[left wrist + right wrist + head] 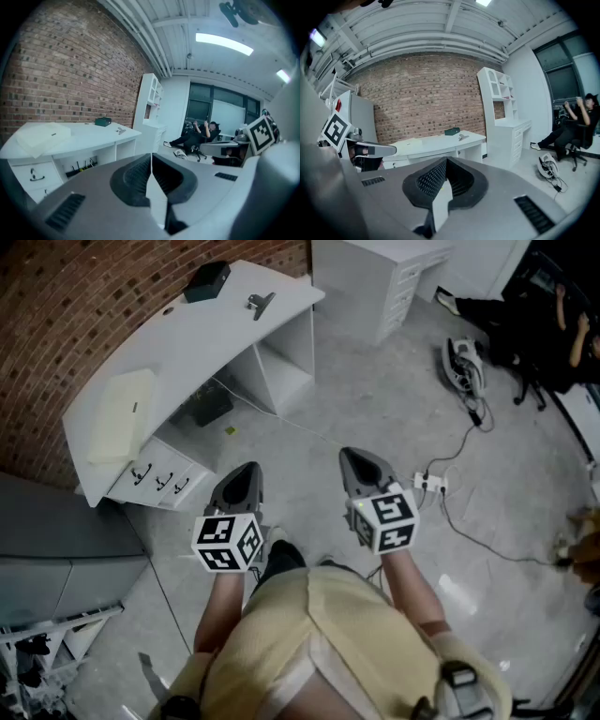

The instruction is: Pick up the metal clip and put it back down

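While far from L claw (246,471) & R claw (360,461), both shut, empty: small grey metal clip (260,303) on white desk (187,345).

Side by side: left claw (244,472) and right claw (360,461), both closed, empty, tilted slightly down.

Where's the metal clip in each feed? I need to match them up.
Head view: metal clip on the white desk, top, left of centre.
Left gripper view: on the desk, left of centre.
Right gripper view: on the desk, just right of centre.
Shared landmark: the dark box near it.
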`<state>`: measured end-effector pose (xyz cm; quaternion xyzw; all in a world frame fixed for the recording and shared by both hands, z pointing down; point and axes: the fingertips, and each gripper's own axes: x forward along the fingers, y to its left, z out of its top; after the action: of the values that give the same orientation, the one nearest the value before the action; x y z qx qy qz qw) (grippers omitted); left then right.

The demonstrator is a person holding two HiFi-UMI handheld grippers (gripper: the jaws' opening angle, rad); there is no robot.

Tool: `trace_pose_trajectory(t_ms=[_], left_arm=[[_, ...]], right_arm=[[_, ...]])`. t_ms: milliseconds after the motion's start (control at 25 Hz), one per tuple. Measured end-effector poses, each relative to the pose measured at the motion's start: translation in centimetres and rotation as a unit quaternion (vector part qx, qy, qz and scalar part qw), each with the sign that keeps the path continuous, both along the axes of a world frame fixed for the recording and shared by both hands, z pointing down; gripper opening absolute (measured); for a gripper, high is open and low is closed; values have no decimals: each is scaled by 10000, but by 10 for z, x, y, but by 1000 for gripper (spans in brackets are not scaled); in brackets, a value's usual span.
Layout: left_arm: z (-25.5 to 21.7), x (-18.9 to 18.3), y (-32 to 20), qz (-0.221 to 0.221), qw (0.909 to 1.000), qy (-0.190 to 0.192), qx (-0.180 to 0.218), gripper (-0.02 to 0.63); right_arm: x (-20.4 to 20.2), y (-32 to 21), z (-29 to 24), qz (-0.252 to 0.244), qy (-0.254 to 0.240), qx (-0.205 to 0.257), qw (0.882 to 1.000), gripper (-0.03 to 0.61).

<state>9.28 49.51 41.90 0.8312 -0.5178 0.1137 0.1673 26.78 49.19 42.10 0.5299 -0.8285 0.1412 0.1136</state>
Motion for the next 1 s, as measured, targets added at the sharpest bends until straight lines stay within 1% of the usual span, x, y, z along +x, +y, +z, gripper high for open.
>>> trace_pose_trajectory(t_ms=[80,160,360,600,720,880,1000], left_arm=[[-1,0,2,-3,9995,-281,108,11],[-4,0,4,-10,9989,-421,194,11],[-11,-2,14,-3,9992,-259,293,11],[9,-9,13,-101,9995,-307,-19,11],[13,-8,-2,-48,9996,-270,-52,11],[11,-6,-32,44,9997,-248,74,3],[12,-10,-55,121,9997,-217,21,3]], right_arm=[[1,3,3,0,-15,-48,10000,3],[1,6,2,23,-75,-53,10000,3],[3,18,7,32,-284,-137,9995,3],[-1,24,19,10,-467,-263,9986,3],[-2,17,21,35,-431,-240,9988,5],[2,0,21,250,-337,-155,9990,5],[2,-17,26,334,-271,-260,9987,5]])
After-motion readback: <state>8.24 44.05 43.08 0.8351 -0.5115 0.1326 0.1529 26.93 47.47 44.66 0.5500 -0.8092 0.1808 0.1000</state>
